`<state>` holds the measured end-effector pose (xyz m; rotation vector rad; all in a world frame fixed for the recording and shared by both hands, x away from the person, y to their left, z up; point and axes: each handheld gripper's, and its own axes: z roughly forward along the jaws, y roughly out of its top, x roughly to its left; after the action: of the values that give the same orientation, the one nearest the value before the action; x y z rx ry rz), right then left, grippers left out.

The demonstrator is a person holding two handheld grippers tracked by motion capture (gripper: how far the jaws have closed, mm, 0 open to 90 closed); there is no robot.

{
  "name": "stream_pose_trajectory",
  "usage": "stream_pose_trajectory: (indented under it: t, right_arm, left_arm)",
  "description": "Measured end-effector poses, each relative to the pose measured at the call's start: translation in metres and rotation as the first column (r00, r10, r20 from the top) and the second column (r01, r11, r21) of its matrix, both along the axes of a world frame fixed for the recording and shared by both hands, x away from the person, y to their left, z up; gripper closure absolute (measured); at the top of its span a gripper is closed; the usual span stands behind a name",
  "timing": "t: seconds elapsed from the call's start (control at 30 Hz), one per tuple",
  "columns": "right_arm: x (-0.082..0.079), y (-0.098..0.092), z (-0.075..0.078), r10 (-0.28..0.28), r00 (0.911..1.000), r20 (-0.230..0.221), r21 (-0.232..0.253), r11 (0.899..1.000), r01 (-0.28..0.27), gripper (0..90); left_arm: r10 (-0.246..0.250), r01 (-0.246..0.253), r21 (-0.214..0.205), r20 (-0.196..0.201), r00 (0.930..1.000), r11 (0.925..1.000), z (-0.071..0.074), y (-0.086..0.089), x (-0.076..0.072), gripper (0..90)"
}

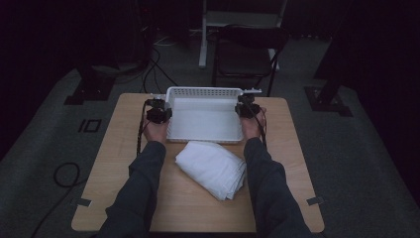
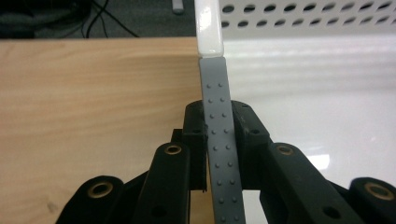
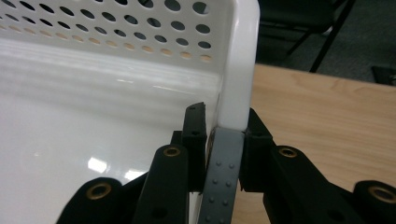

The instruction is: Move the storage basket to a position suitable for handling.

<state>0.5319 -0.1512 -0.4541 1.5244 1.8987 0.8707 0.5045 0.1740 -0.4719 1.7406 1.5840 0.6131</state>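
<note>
You had both grippers, left (image 1: 159,113) and right (image 1: 246,108), clamped on the basket (image 1: 204,92) sides at 9 and 3 o'clock; the folded towel (image 1: 213,168) remained unloaded at its 6 o'clock.

White perforated basket (image 1: 203,92) sits flat at table's far edge.

Glossy white plastic basket (image 1: 203,119) with perforated walls and grey, matt, studded rim strips (image 2: 219,135); pale wood-grain desk (image 1: 129,163), smooth; soft white folded cloth (image 1: 213,168); hand-held grippers of matt black plastic.
</note>
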Motion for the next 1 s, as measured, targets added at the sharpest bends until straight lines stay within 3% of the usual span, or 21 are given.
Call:
stream_pose_trajectory:
  t: [0.1, 0.27, 0.4, 0.53, 0.6, 0.67, 0.77, 0.83, 0.93, 1.0]
  right_arm:
    - [0.003, 0.003, -0.005, 0.021, 0.9985, -0.051, 0.005, 1.0, -0.021, 76.0]
    - [0.007, 0.004, -0.015, 0.052, 0.9899, -0.132, 0.017, 0.999, -0.05, 75.5]
    - [0.01, 0.005, -0.02, 0.066, 0.9815, -0.18, 0.033, 0.998, -0.061, 75.5]
    - [0.012, 0.003, -0.019, 0.047, 0.9844, -0.17, 0.025, 0.999, -0.043, 75.5]
    - [0.014, 0.002, -0.017, 0.032, 0.9866, -0.16, 0.026, 0.999, -0.028, 75.7]
    - [0.016, 0.0, -0.016, 0.009, 0.989, -0.147, 0.03, 1.0, -0.004, 76.3]
    - [0.018, -0.003, -0.019, -0.013, 0.988, -0.154, 0.037, 0.999, 0.019, 75.9]
    - [0.018, -0.004, -0.022, -0.013, 0.986, -0.166, 0.033, 0.999, 0.019, 71.0]
    - [0.02, -0.004, -0.028, 0.011, 0.979, -0.204, 0.031, 1.0, -0.005, 53.6]
    - [0.02, -0.005, -0.03, 0.016, 0.9752, -0.221, 0.028, 1.0, -0.01, 50.7]
  left_arm:
    - [-0.002, 0.003, 0.028, -0.045, 0.999, 0.9996, -0.001, 0.001, -0.004, 77.3]
    - [0.016, -0.011, 0.062, -0.088, 0.996, 0.998, -0.001, 0.001, -0.012, 76.9]
    - [0.0, 0.003, 0.038, -0.089, 0.996, 0.9993, -0.005, 0.005, -0.013, 76.2]
    - [-0.008, 0.008, -0.001, -0.058, 0.9983, 1.0, -0.002, 0.005, -0.007, 76.1]
    - [-0.024, 0.025, 0.026, -0.055, 0.9982, 0.9994, -0.001, 0.002, -0.002, 76.1]
    - [-0.037, 0.038, 0.02, -0.054, 0.9978, 0.9991, -0.001, 0.001, 0.002, 75.9]
    - [-0.041, 0.039, -0.028, -0.061, 0.9973, 0.9988, -0.005, 0.001, 0.006, 75.8]
    - [-0.058, 0.055, -0.036, -0.083, 0.9948, 0.9978, -0.011, 0.0, 0.007, 75.1]
    - [-0.09, 0.087, -0.035, -0.101, 0.9908, 0.9956, -0.017, -0.003, 0.007, 69.4]
    - [-0.092, 0.09, -0.023, -0.109, 0.9897, 0.9956, -0.019, -0.004, 0.007, 68.1]
